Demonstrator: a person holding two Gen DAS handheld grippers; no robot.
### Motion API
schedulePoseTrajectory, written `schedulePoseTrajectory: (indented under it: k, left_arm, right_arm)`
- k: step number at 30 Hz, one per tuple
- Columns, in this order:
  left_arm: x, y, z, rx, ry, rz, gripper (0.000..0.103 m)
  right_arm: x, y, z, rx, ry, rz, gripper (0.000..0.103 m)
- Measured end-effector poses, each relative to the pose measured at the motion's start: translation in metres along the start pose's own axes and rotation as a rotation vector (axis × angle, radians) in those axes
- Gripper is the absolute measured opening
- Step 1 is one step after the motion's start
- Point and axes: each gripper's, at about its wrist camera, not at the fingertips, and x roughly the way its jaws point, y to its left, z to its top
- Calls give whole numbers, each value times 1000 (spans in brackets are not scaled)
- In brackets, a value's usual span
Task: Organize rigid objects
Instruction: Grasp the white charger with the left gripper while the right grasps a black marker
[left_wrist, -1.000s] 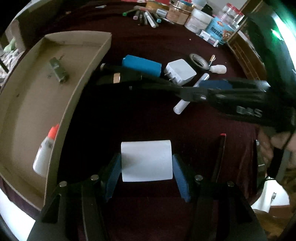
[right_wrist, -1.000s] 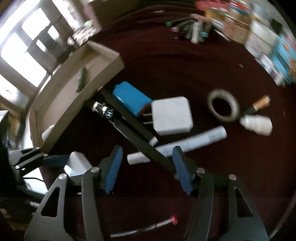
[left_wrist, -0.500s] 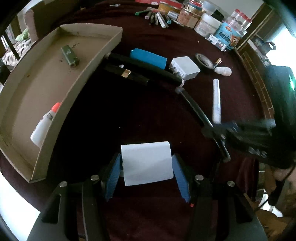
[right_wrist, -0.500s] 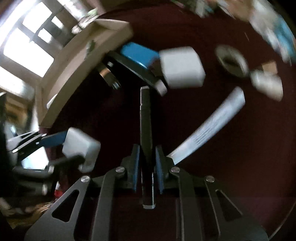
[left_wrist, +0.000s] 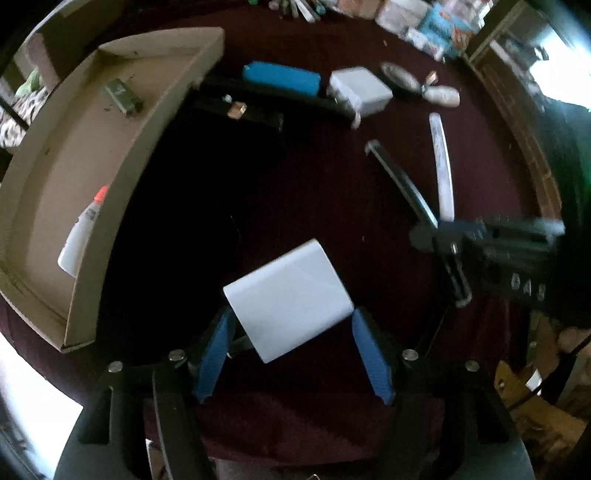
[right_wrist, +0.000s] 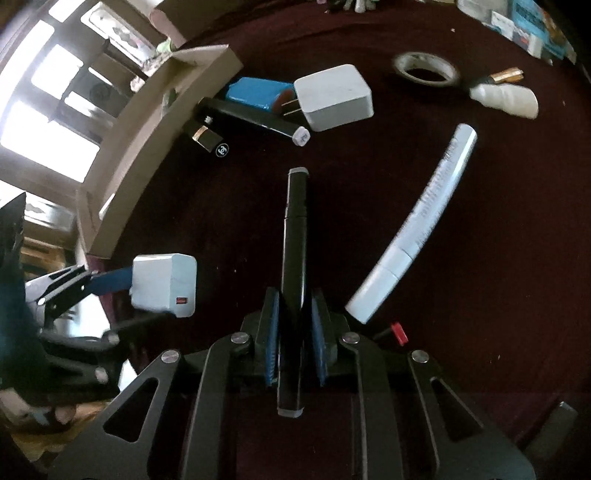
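Between the blue pads of the right hand-held gripper (right_wrist: 293, 332), a black marker (right_wrist: 293, 251) is pinched near its rear half, its long axis running straight forward along the fingers and its grey-tipped end pointing toward the cardboard tray (right_wrist: 147, 122). Only the right wrist view shows this grip; from the left wrist view the same marker (left_wrist: 402, 181) appears as a dark rod slanting toward the tray, with the blurred right hand-held gripper (left_wrist: 439, 236) at its near end. Nearer the tray's open corner, the left hand-held gripper (left_wrist: 291, 350) has its blue fingers (left_wrist: 214, 354) spread, with a white charger block (left_wrist: 288, 299) tilted between them; whether the pads actually touch it cannot be told there. The right wrist view shows that charger block (right_wrist: 164, 286) from the side, with a small red port on its face and one blue finger against its far side. Beyond the marker's tip, just beside the tray wall, lie a second black marker (right_wrist: 255, 118), a black tube with a gold band (right_wrist: 207, 138), a blue case (right_wrist: 258, 94) and a white plug adapter (right_wrist: 334, 98) with its prongs toward the case. Farther from the tray rest a long white pen (right_wrist: 417, 229), a tape roll (right_wrist: 424, 70) and a small white bottle (right_wrist: 506, 101). Inside the tray (left_wrist: 48, 199), seen only from the left wrist, sit a glue bottle (left_wrist: 79, 236) with an orange cap and a small dark green object (left_wrist: 123, 96). All of it rests on a dark maroon table (right_wrist: 461, 332).
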Motion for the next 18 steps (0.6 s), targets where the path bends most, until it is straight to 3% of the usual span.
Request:
schedulePoseTrajectory:
  k: [6,8,14,18]
  left_arm:
    - [4,11,7,-29,10,-21,66]
    - [7,10,8,-27,-2,4,66]
    - [-7,-1,11,92,-57,22,66]
    - [1,-7,22,162,-17,14,66]
  right_arm:
    - [3,4,8,-4,-21,-38,16]
    - [3,4,7,-15,-24,-45,16]
    - [4,8,8,-39,-25,-50,16]
    - [14,15,18,-31,-25,-52,16]
